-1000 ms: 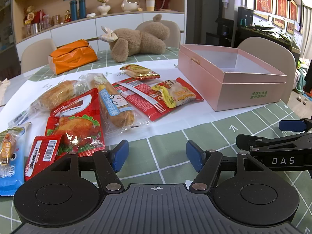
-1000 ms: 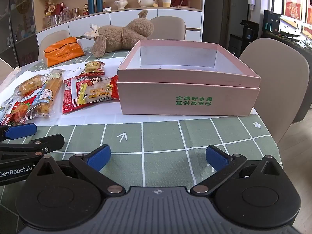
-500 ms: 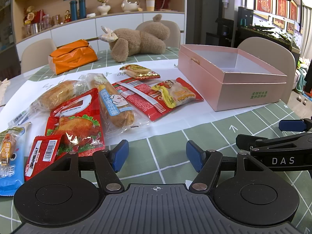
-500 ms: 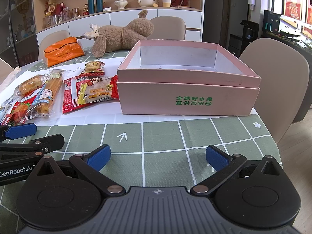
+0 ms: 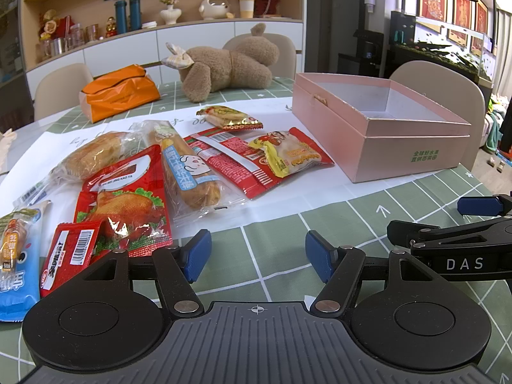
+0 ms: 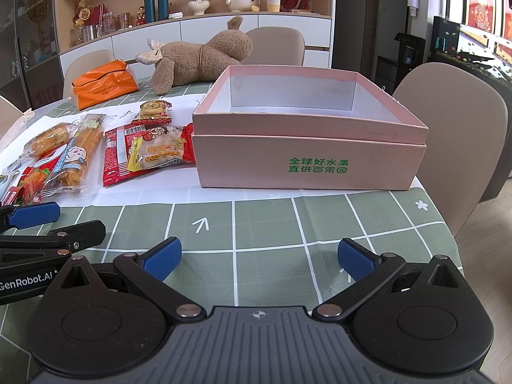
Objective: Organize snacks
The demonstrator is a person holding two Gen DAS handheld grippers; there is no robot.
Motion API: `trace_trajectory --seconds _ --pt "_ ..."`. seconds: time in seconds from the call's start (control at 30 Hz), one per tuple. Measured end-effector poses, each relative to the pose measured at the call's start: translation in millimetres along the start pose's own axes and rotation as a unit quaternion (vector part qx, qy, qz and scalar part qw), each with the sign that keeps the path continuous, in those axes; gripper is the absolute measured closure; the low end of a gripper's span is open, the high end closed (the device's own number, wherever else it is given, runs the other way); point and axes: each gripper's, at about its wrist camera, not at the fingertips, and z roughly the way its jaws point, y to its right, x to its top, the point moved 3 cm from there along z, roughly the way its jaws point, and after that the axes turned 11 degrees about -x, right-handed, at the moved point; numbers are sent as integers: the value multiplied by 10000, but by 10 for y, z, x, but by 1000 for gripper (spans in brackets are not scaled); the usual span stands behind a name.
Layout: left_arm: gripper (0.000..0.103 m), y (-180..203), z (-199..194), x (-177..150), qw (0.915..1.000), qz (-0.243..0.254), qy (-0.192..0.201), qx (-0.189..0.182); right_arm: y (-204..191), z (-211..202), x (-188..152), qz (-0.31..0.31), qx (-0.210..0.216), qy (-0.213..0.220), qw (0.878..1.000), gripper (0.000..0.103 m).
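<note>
Several snack packets lie on a white sheet: a red roast-chicken pouch (image 5: pixel 124 198), a long bread stick (image 5: pixel 188 172), a bun (image 5: pixel 92 155), a red flat packet (image 5: pixel 236 163) under a yellow-and-red packet (image 5: pixel 288 155), and a small biscuit pack (image 5: pixel 228 116). An open, empty pink box (image 5: pixel 396 147) stands to their right; it also shows in the right wrist view (image 6: pixel 307 156). My left gripper (image 5: pixel 257 256) is open and empty, low over the tablecloth in front of the snacks. My right gripper (image 6: pixel 259 259) is open and empty in front of the box.
A brown plush toy (image 5: pixel 224 64) and an orange bag (image 5: pixel 118 91) lie at the table's far side. A blue packet (image 5: pixel 16 262) and a small red sachet (image 5: pixel 67 252) lie at the left. Chairs (image 6: pixel 448 128) surround the green checked table; its right edge (image 6: pixel 448 224) is near.
</note>
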Motion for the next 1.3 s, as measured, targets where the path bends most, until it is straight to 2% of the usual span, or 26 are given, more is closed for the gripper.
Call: trace_trajectory --seconds 1.3 --pt "32 -26 49 14 10000 0 1 -1 -3 -2 0 1 0 1 10000 0"
